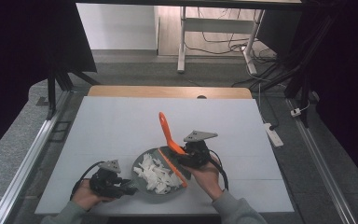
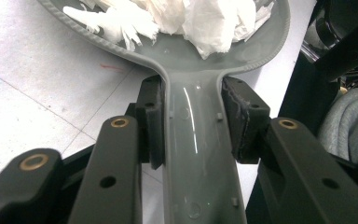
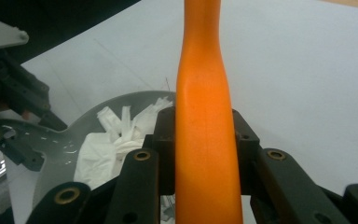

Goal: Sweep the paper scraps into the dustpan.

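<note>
Right gripper (image 3: 204, 140) clamping orange brush (image 3: 204, 116), bristles cut off, handle tip too

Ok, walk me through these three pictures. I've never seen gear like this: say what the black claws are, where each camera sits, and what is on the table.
There is no robot here. A person holds a hand tool with two black jaws in each hand. The wide picture is taken from above the table. In it the left gripper and the right gripper sit near the table's front edge. The other two pictures come from small cameras riding on each tool, looking along its jaws. The left gripper is shut on the handle of a grey dustpan, which holds torn white paper scraps. The right gripper is shut on the handle of an orange brush, whose edge lies across the dustpan's rim.
</note>
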A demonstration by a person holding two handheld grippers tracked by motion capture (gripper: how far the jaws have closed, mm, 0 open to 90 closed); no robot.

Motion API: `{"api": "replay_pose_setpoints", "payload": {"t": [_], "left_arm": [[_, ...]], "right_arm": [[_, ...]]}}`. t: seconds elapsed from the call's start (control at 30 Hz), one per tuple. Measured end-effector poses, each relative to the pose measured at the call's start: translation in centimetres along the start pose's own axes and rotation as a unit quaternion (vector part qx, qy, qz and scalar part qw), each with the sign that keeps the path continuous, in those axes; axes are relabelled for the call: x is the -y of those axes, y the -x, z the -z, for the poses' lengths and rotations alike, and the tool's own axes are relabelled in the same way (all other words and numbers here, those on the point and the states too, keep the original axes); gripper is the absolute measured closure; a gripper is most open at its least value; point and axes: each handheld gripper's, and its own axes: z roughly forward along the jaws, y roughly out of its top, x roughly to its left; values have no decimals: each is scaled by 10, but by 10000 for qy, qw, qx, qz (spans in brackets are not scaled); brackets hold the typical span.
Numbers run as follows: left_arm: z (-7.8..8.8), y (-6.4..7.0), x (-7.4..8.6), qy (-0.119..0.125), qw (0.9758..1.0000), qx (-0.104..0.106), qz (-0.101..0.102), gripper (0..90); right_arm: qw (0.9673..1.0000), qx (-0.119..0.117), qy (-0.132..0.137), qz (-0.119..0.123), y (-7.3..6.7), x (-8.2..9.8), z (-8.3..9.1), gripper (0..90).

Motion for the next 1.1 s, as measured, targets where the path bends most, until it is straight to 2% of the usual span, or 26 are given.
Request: {"api": "replay_pose_setpoints", "payload": {"t": [0.17,0.3,0.43,0.5,0.6,0.7,0.77,0.87,1.1], "left_arm": [[0,1,0,-3,10000,-10,18,612],[-1,2,-1,8,10000,-16,37,611],[-1,2,-1,5,10000,-20,24,612],[-1,2,-1,3,10000,-21,26,612],[-1,2,-1,8,10000,-20,30,612],[-1,2,-1,13,10000,-18,47,612],[-1,2,-1,16,10000,-18,44,612],[-1,2,-1,22,10000,-15,47,612],[1,0,0,106,9999,-60,68,612]], "right_arm": [[9996,222,-93,-129,14,7,0,705],[9990,265,-238,-266,20,17,-13,705],[9989,225,-286,-285,12,22,-26,706],[9991,215,-214,-286,5,23,-28,706],[9995,79,-159,-244,-6,23,-28,705],[9997,-51,-36,-229,-12,20,-24,705],[9998,-50,49,-201,-12,17,-21,705],[9993,-78,193,-313,-5,15,-13,706],[9974,105,551,-458,13,11,13,705]]}}
